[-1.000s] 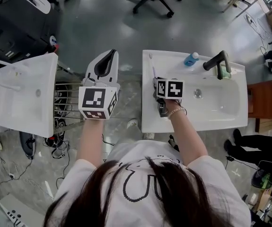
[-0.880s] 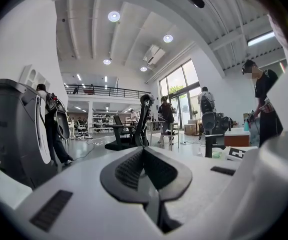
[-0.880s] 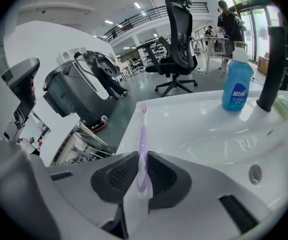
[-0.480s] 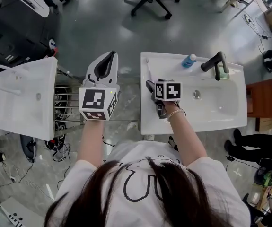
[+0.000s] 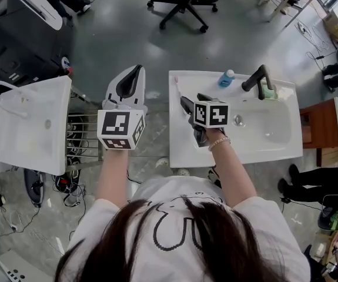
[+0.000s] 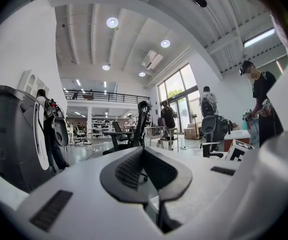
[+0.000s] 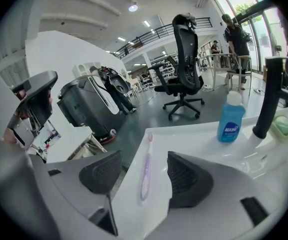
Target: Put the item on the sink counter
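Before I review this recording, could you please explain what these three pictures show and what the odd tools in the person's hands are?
There is no robot arm here: a person holds a two-jaw tool in each hand. The top-down picture comes from a camera on the person's head. The other two come from cameras riding on each tool, looking along its jaws. The left hand-held gripper is shut and empty, beside the sink. The right hand-held gripper has just been opening its jaws. They stand apart above a toothbrush, which lies flat on the sink's counter and is not gripped. A blue bottle and a black faucet also stand on the sink.
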A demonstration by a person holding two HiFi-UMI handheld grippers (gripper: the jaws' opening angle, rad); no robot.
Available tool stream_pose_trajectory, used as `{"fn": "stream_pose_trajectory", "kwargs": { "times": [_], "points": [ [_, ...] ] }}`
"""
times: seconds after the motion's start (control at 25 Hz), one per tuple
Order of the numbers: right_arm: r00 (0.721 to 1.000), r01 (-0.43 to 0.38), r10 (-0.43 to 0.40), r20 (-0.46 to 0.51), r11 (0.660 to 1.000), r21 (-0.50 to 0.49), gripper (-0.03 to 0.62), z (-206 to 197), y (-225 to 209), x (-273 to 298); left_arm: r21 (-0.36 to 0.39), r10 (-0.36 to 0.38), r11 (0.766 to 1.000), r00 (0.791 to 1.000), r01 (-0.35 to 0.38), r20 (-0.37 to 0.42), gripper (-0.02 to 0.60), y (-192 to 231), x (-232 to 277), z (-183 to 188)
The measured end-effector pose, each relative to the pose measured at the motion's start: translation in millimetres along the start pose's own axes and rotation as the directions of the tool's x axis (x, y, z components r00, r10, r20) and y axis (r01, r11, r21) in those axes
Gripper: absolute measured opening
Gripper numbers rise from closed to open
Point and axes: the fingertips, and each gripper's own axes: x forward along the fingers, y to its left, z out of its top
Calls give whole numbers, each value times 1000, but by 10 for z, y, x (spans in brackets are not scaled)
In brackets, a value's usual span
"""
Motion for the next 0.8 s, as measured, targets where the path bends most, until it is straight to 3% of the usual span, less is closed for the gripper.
{"fn": "stream_pose_trajectory", "kwargs": {
  "times": [0.2, 0.4, 0.52, 0.8],
  "points": [
    [994, -21, 24, 105, 999, -26, 279, 191, 23, -378, 19, 4, 1000, 999, -5, 32, 9, -184, -123, 144],
    [978, -25, 52, 203, 991, -131, 269, 379, 150, -780, 32, 9, 999, 998, -11, 62, 9, -357, -280, 271],
    [960, 30, 32, 278, 976, -215, 151, 512, 189, -1077, 40, 15, 999, 997, -19, 81, 9, -470, -386, 363],
    [882, 113, 69, 467, 930, -350, 31, 781, 350, -1823, 56, 30, 998, 993, -37, 112, 9, -674, -601, 492]
  ]
}}
